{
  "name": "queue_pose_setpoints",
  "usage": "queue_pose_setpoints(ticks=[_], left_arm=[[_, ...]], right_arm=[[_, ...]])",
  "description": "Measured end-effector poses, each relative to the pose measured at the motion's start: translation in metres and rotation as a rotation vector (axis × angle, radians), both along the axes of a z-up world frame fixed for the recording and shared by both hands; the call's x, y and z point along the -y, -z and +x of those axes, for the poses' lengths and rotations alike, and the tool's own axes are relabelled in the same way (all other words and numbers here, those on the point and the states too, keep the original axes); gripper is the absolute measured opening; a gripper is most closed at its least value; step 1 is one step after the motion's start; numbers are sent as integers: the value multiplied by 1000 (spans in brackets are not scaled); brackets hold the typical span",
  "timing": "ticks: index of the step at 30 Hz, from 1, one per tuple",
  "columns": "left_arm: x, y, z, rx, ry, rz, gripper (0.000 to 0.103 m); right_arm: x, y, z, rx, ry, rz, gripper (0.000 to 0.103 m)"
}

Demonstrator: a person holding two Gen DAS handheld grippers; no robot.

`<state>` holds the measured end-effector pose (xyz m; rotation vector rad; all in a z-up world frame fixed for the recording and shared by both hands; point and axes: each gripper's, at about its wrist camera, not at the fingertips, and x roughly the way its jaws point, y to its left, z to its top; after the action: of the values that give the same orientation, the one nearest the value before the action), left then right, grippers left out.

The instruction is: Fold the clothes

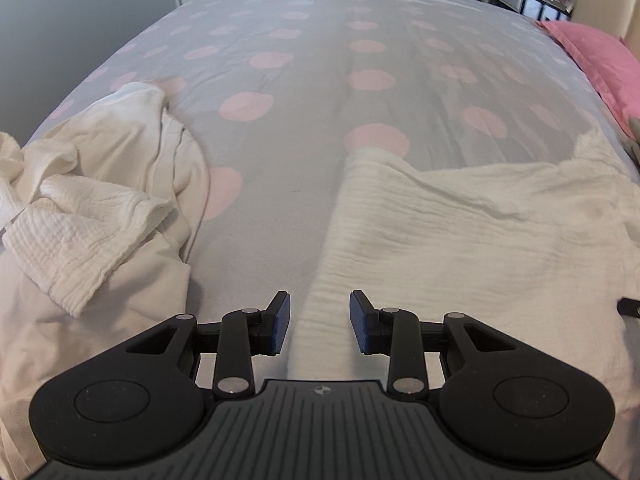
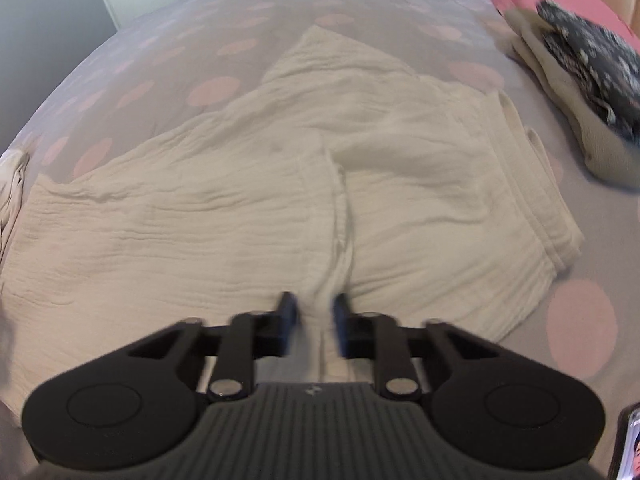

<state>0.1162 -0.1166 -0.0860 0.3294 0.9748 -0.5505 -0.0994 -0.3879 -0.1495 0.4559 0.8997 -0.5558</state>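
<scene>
A cream crinkled garment [image 2: 248, 208] lies spread on the bed, partly folded, with a central seam running toward my right gripper. My right gripper [image 2: 314, 312] is partly closed around a raised ridge of this cloth at its near edge; the view is blurred. In the left wrist view the same garment [image 1: 460, 240] lies at the right, and my left gripper [image 1: 320, 320] is open and empty over its left edge, with the edge between the fingers.
The bed cover [image 1: 280, 160] is grey with pink dots. A pile of white clothes [image 1: 88, 208] lies at the left. A pink pillow [image 1: 600, 60] is at the far right. A folded stack with a dark patterned item [image 2: 588, 80] sits at the right.
</scene>
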Motion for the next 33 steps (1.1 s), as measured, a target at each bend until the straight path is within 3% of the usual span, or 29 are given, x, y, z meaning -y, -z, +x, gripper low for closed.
queue_pose_setpoints(ticks=[13, 20, 26, 33], left_arm=[[-1, -2, 4, -39, -52, -11, 31], [5, 2, 3, -55, -41, -10, 31], [12, 5, 2, -70, -25, -9, 31], [28, 7, -6, -81, 24, -13, 31]], right_arm=[[15, -90, 28, 105, -34, 45, 9], [38, -124, 43, 93, -55, 31, 9], [79, -121, 27, 49, 8, 16, 9], [140, -85, 9, -7, 175, 29, 9]])
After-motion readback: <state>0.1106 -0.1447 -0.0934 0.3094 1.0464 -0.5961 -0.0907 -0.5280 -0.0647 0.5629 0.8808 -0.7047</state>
